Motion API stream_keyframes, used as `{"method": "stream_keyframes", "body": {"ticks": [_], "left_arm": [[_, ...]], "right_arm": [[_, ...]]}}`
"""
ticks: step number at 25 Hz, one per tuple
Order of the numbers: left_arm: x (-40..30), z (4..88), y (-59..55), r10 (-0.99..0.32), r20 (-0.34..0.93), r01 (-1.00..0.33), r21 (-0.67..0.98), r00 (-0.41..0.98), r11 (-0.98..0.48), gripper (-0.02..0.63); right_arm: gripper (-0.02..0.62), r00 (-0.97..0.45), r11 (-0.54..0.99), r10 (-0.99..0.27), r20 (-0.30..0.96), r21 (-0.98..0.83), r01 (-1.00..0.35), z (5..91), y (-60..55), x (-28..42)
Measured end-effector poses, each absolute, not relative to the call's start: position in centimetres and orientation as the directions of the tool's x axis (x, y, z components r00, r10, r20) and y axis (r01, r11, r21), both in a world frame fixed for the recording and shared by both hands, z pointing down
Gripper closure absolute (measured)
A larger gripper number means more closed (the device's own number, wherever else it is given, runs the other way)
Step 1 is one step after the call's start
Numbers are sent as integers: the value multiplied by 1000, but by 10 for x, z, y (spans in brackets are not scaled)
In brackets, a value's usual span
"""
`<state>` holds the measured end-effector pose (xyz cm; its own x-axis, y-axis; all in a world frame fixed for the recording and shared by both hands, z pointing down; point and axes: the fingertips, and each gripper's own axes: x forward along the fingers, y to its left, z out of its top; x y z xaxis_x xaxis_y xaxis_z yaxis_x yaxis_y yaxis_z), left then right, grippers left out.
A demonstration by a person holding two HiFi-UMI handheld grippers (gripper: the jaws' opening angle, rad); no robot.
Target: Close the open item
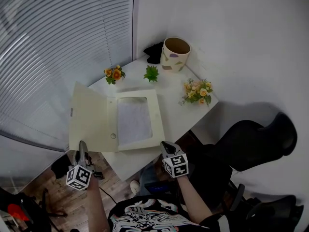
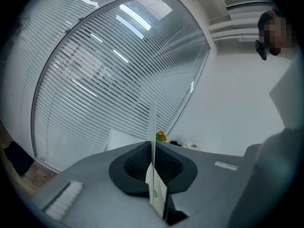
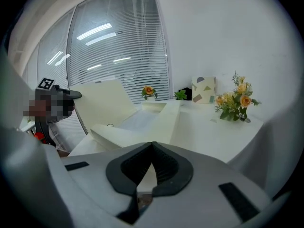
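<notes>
A cream box folder (image 1: 157, 120) lies open on the white table (image 1: 130, 166), with white paper (image 1: 134, 122) in its tray. Its cover flap (image 1: 89, 117) is tilted up at the left. My left gripper (image 1: 82, 148) is shut on the flap's near lower edge. In the left gripper view the flap (image 2: 152, 127) stands edge-on between the closed jaws (image 2: 152, 148). My right gripper (image 1: 166, 145) is shut with nothing between its jaws, at the tray's near right corner. In the right gripper view the tray (image 3: 161, 122) lies just beyond the tips (image 3: 152, 145), and the raised flap (image 3: 104, 103) shows at the left.
At the table's far end stand a beige pot (image 1: 175, 53), a black object (image 1: 154, 52), a small green plant (image 1: 151, 73) and orange flowers (image 1: 115, 74). A bouquet (image 1: 197, 92) sits by the right edge. Window blinds (image 1: 58, 42) run along the left, and a black chair (image 1: 260, 139) is on the right.
</notes>
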<state>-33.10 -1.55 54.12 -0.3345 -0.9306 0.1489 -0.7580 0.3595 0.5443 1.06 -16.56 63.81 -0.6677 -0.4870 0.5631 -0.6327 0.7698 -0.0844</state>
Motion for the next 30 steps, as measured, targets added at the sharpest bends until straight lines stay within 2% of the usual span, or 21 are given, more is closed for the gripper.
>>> {"method": "stream_keyframes", "body": {"ticks": [15, 26, 30], "left_arm": [[-288, 510, -39, -977, 81, -854, 475, -199, 214, 601], [-241, 491, -69, -999, 37, -885, 465, -14, 29, 589], [-215, 486, -81, -995, 17, -872, 482, 102, -81, 575]], "right_arm": [[592, -652, 772, -489, 580, -61, -633, 638, -166, 10], [592, -653, 773, -482, 584, -68, -631, 638, -166, 8], [592, -650, 777, -481, 589, -58, -627, 638, -165, 8]]}}
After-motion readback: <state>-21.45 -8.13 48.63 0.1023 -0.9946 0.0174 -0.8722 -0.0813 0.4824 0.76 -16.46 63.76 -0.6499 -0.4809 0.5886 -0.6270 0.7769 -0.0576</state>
